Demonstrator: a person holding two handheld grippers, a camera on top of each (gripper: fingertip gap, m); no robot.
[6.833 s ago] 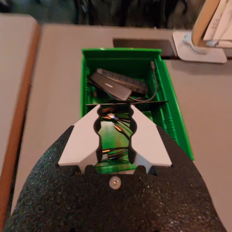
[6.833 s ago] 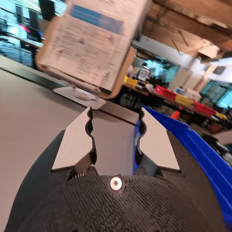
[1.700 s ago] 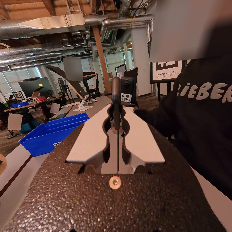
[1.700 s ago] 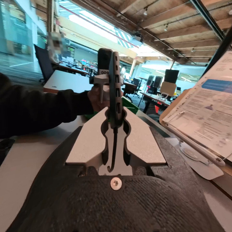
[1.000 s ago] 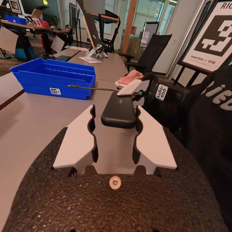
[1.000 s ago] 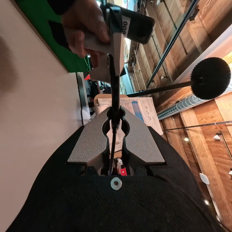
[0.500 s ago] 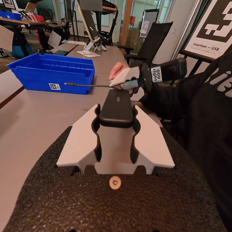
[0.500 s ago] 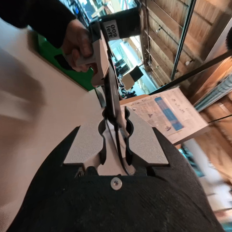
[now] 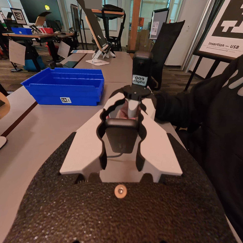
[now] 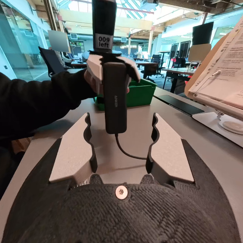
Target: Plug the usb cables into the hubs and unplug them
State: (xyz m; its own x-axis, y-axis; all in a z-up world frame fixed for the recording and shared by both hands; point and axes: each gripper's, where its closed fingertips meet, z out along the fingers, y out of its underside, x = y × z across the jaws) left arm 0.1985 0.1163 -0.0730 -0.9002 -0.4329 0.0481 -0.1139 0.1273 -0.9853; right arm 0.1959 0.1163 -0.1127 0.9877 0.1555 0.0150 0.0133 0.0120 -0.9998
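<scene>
I see a grey desk (image 9: 55, 126) with a blue bin (image 9: 64, 86) standing toward its far edge on my left wrist view, and on my right wrist view a green bin (image 10: 140, 94) and a white document stand base (image 10: 223, 126) sit near its far side.

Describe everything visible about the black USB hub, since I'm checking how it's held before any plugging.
The black USB hub is a slim, matte, round-cornered bar with pale writing on its face. The left gripper pinches its far end, holding it above the grey table. A thin dark cable leaves its free end and curves behind one finger of the open right gripper, which does not touch the hub.
</scene>
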